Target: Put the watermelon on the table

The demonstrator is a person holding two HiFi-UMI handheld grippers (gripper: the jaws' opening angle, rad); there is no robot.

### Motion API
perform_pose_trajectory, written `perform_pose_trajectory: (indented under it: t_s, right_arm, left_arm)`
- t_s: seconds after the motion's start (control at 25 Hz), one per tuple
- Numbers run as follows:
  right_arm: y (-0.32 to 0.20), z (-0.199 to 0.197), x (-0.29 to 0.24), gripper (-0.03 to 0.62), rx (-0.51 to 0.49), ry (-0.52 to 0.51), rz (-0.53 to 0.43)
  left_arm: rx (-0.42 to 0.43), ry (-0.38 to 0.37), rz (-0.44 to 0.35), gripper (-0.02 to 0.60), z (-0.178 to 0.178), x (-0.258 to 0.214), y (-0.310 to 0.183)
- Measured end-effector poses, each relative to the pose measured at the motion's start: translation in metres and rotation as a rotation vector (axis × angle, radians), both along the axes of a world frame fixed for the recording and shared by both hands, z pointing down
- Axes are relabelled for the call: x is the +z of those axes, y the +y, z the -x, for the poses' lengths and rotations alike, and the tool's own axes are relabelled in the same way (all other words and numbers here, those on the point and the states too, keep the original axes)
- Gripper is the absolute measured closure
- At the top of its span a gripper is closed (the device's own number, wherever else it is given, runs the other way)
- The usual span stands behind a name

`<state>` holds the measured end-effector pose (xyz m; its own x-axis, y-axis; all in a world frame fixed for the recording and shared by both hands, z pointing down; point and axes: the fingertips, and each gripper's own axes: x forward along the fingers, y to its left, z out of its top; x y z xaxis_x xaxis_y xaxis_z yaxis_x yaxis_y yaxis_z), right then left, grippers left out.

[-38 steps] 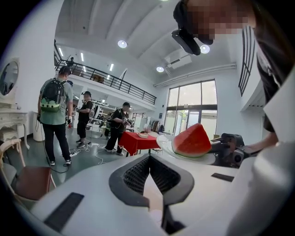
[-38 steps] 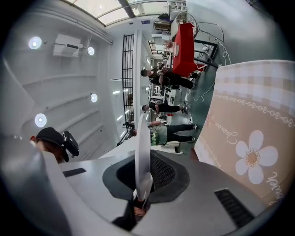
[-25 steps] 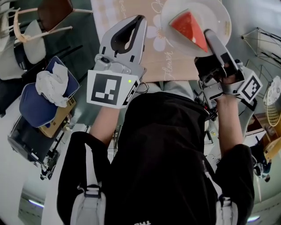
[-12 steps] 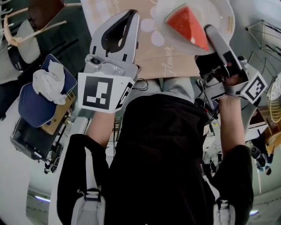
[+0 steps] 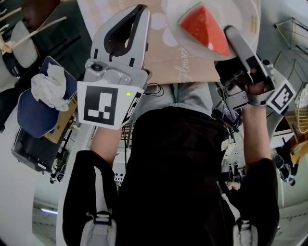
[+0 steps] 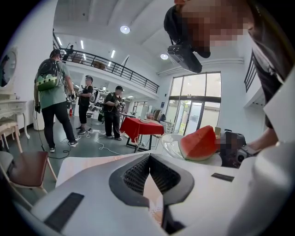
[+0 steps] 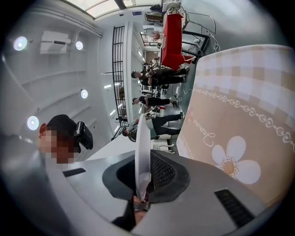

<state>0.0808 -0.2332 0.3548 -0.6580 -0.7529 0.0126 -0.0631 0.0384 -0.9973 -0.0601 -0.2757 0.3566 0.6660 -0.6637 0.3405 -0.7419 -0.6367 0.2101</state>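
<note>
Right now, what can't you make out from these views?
- The plate: far rim cut off by the head view's top edge.
- Whether the plate touches the tablecloth: the head view looks from above, and the right gripper view shows only the rim edge-on.
- What lies on the red table: left gripper view, too small.

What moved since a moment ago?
The left hand-held gripper and the right hand-held gripper both sank a little toward the table, the right bringing the plate with the watermelon along. Nothing was grabbed or let go: the right stays shut on the plate's rim, the left shut and empty.
</note>
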Motion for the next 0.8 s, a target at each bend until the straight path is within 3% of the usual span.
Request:
perform_pose_trajectory:
  t_s: [0.8]
  right_arm:
    - [-0.003,0.008,0.073,0.571,-0.066,0.015,0.037]
  left_arm:
    - [-0.019,-0.025,0.054,0.571,0.005,0.053,-0.004]
